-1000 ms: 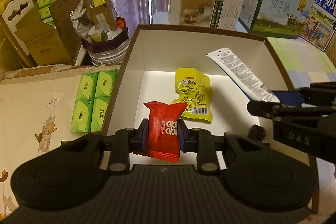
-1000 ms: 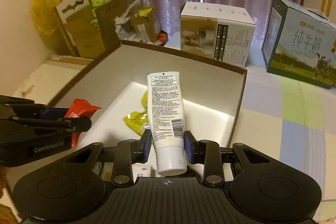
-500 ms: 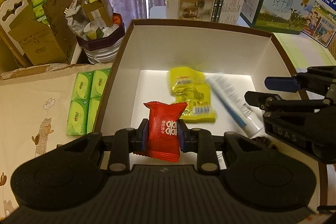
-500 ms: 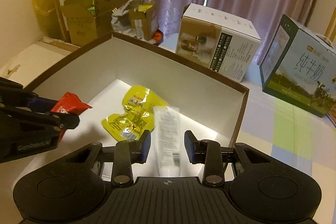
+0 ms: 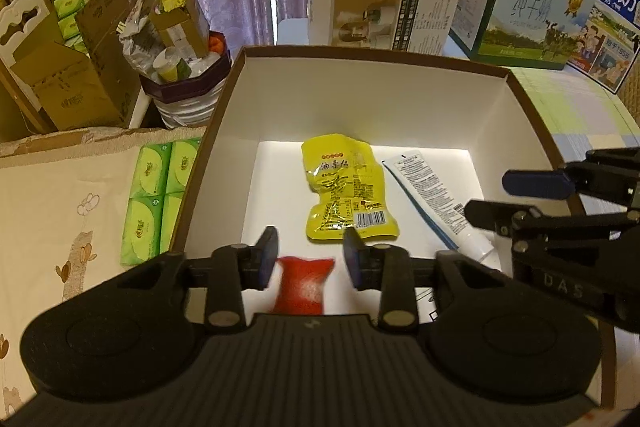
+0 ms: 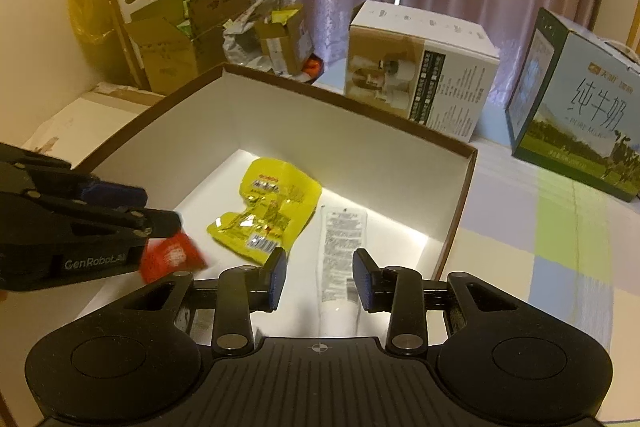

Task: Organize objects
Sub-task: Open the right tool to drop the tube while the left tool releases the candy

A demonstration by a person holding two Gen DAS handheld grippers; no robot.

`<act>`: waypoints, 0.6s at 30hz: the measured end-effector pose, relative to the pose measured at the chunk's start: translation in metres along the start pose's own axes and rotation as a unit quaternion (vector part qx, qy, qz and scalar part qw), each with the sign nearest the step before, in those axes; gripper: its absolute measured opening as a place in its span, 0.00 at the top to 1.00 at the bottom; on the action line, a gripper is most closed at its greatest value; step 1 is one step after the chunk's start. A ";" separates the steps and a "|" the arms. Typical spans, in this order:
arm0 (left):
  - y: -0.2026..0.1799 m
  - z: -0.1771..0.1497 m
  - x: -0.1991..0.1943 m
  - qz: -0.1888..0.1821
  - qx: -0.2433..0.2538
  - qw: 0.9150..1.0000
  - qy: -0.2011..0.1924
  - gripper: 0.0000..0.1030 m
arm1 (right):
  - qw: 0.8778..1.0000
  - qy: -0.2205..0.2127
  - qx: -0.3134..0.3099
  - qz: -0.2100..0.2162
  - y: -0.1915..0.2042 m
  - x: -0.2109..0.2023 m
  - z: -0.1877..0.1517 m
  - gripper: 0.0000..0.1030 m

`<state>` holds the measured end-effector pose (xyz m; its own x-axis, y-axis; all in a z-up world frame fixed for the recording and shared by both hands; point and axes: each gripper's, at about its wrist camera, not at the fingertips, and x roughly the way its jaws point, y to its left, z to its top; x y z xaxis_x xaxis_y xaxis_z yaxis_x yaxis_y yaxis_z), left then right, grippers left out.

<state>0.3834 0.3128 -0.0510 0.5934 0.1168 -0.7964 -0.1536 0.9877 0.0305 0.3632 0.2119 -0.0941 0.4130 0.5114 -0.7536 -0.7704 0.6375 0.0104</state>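
Your left tongs (image 5: 310,254) stand spread above one blurred red crinkly packet (image 5: 302,285); your right tongs (image 6: 320,277) are spread too, over one smooth white tube (image 6: 340,253). Both lie inside the white cardboard box (image 5: 360,99) beside one glossy yellow pouch (image 5: 346,195).

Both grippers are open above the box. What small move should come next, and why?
Probably lift both grippers up and out of the box. The left gripper is open with the blurred red packet below its fingers, and the right gripper is open over the white tube lying beside the yellow pouch. Neither holds anything.
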 end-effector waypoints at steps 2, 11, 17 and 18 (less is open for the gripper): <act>-0.001 -0.001 -0.003 0.002 0.004 1.000 -0.004 0.52 | 1.000 -0.001 0.002 0.004 0.000 -0.004 -0.002 0.66; 0.003 -0.010 -0.032 -0.016 -0.011 1.000 -0.025 0.21 | 0.999 -0.016 0.009 0.031 0.001 -0.034 -0.015 0.51; 0.004 -0.017 -0.061 -0.026 -0.020 0.998 -0.052 0.09 | 0.999 -0.032 0.015 0.041 0.005 -0.058 -0.021 0.46; 0.005 -0.018 -0.066 -0.028 -0.021 0.998 -0.057 0.08 | 0.998 -0.034 0.016 0.044 0.006 -0.063 -0.023 0.46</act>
<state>0.3290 0.3077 -0.0092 0.6881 0.0760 -0.7216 -0.1501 0.9879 -0.0392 0.3217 0.1704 -0.0618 0.3780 0.6036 -0.7019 -0.7892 0.6065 0.0966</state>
